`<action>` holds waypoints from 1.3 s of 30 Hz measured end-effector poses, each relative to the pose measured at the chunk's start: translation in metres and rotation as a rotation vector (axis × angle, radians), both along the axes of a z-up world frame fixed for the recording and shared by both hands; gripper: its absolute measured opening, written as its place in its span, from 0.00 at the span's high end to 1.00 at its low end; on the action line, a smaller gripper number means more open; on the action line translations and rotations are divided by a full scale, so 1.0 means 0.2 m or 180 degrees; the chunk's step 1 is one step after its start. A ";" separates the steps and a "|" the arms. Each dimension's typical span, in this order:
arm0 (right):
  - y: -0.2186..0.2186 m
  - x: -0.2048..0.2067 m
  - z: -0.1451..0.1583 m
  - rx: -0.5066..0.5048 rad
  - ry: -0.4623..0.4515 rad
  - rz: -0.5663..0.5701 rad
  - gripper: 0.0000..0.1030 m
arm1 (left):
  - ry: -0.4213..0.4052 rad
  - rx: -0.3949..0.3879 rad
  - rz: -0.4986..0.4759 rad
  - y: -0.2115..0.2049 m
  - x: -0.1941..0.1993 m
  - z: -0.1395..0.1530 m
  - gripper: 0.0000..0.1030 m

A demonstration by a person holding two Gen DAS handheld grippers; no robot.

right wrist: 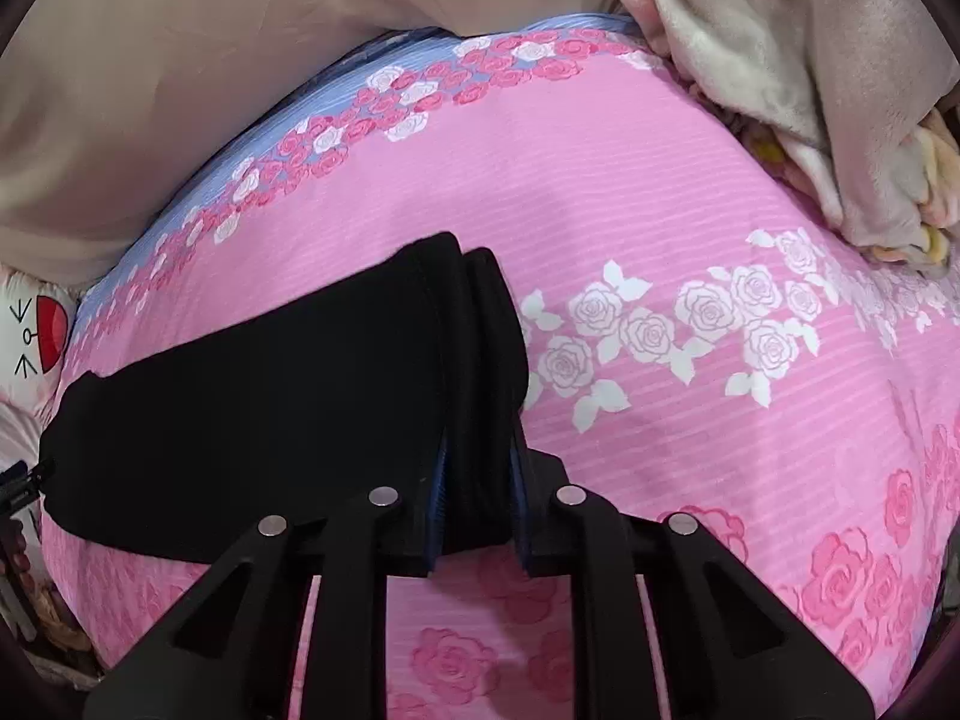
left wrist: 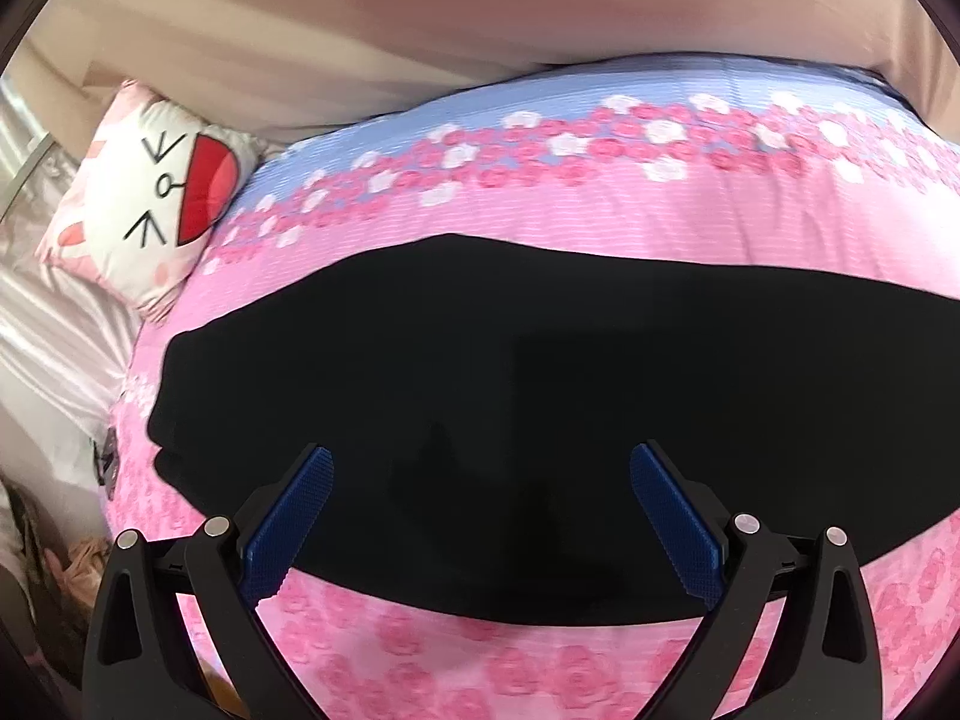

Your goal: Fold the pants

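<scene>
Black pants [left wrist: 480, 372] lie flat across a pink rose-print bedcover [left wrist: 600, 210], stretching from left to right. My left gripper [left wrist: 480, 468] hangs open above the near edge of the pants, its blue pads [left wrist: 300, 510] wide apart with nothing between them. In the right wrist view the pants [right wrist: 270, 408] end at a thick folded edge that stands up between my right gripper's [right wrist: 477, 450] blue pads. That gripper is shut on this right end of the pants.
A white cartoon-face cushion [left wrist: 144, 198] sits at the bed's far left on satin sheets [left wrist: 54, 324]. A beige fleece blanket [right wrist: 810, 90] is heaped at the far right. A tan headboard or wall [left wrist: 480, 18] runs behind the bed.
</scene>
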State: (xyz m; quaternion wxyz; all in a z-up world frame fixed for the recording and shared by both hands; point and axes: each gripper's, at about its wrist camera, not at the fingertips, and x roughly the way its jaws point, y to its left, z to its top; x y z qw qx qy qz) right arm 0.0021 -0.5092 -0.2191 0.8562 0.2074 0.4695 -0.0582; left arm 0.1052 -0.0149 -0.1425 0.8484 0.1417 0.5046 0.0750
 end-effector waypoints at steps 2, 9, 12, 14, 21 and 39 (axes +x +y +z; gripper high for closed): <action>0.04 -0.01 0.08 0.0038 -0.0075 -0.0003 0.85 | -0.0043 -0.0014 0.0096 0.09 0.01 0.03 0.05; 0.31 0.03 0.36 0.0439 -0.0379 0.0147 0.85 | -0.0137 -0.0090 0.0438 0.48 0.00 0.08 0.05; 0.59 0.11 0.52 0.0617 -0.0525 0.0424 0.85 | -0.0196 -0.0123 0.0528 0.65 0.00 0.09 0.05; 0.79 0.17 0.58 0.0767 -0.0566 0.0608 0.85 | -0.0256 -0.0118 0.0555 0.74 0.00 0.09 0.05; 1.62 0.45 0.66 0.0864 -0.0513 0.1371 0.85 | -0.0490 -0.0128 0.0533 1.07 0.00 0.13 0.05; 2.84 0.73 0.19 0.0575 0.0192 0.2004 0.85 | -0.0489 -0.0135 0.0566 1.68 -0.02 0.02 0.05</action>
